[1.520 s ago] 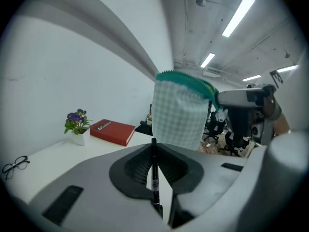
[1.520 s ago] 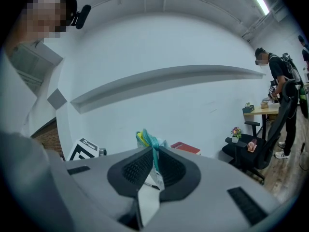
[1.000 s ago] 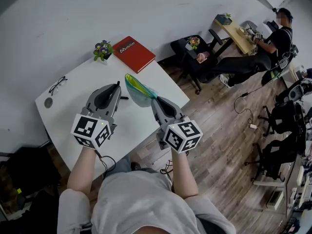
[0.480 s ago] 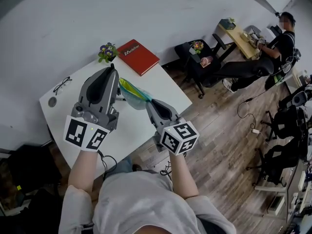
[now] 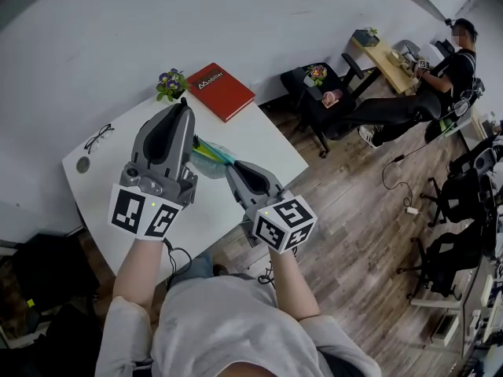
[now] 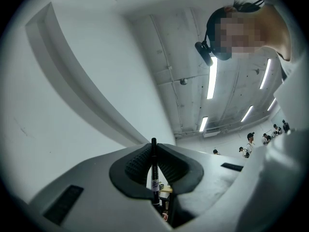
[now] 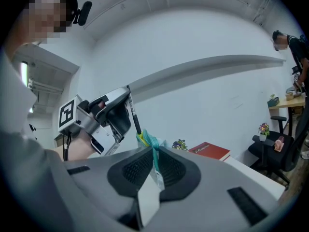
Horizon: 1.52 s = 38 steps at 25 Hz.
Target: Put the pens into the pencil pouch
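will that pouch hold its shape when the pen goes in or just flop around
Likely floppy: the pouch looks like thin, creased film, pinched by one edge in the right gripper. Probably light, since that pinch alone seems to carry it. Its mouth may sag or shift when the pen in the left gripper pushes in.

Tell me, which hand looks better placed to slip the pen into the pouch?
The left. The left gripper is shut on the black pen, its tip just above the pouch's open top; the right gripper is busy pinching the pouch's edge.
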Tool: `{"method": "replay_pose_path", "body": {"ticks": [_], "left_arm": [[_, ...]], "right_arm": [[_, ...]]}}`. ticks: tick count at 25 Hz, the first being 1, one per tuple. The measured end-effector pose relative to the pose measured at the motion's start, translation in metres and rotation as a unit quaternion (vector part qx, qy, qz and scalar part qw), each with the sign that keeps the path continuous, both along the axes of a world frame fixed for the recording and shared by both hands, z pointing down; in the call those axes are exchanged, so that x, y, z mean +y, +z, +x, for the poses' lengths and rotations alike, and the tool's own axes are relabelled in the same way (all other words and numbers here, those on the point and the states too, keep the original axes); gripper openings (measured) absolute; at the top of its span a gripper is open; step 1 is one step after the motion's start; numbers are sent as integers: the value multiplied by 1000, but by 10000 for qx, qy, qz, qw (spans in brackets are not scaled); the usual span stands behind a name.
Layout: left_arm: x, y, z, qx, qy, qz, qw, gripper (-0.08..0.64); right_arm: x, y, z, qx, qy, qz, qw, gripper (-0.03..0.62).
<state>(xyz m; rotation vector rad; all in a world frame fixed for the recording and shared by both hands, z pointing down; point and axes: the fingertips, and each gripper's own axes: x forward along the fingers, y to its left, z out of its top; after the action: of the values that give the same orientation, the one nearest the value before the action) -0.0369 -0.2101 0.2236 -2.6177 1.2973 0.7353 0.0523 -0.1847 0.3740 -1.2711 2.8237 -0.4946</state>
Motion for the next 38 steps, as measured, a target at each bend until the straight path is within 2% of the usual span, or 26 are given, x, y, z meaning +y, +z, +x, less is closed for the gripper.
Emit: {"method": "replay_pose_path", "body": {"ticks": [11, 19, 23, 27, 33, 36, 38], "left_arm": [[-2, 16, 2, -222, -80, -173, 9996, 54], [-2, 21, 2, -335, 65, -356, 9988, 71], [-4, 22, -3, -396, -42, -388, 9985, 72], [-9, 34, -10, -584, -144, -638, 9961, 57], [-19, 76, -17, -1156, -185, -1247, 9853, 26], [-25, 114, -17, -1629, -109, -1659, 9725, 26], [-28, 142, -14, -2030, 54, -1922, 9601, 28]], "right_arm": [[-1, -16, -7, -171, -146, 111, 9997, 52], [-1, -21, -9, -296, -157, 125, 9994, 52], [-5, -16, -6, -279, -103, 82, 9995, 52], [-9, -14, 4, -302, 19, 37, 9995, 52], [-17, -6, 24, -255, 294, -33, 9992, 52], [-21, -1, 33, -256, 409, -95, 9988, 52], [-22, 2, 36, -238, 455, -133, 9986, 52]]}}
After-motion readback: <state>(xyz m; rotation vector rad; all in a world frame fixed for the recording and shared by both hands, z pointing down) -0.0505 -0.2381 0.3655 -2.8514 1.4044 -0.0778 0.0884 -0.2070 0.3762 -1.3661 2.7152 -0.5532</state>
